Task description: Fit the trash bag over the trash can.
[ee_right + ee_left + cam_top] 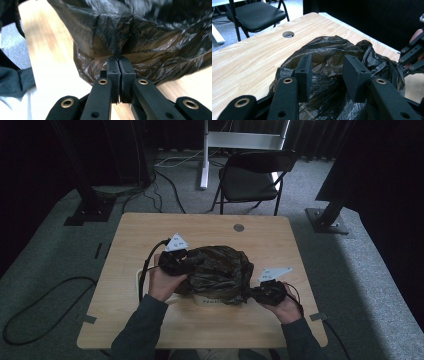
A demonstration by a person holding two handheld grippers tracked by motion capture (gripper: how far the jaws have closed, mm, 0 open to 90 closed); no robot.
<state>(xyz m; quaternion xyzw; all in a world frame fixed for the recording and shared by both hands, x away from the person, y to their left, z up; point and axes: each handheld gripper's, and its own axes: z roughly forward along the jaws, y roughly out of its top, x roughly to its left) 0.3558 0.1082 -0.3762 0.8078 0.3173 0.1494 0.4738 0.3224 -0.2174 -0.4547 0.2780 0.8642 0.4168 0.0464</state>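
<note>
Now my right gripper (119, 65) pinches the crinkled black plastic bag (217, 270), centre frame on the pale wooden surface (150, 227); my left gripper (327, 65) straddles its rim, jaws apart. I should pull slowly, not tearing film.

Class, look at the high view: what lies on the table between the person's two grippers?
The crumpled black plastic bag lies between the left gripper and the right gripper, covering a box-like thing. The right gripper view shows its jaws pinching the film.
</note>
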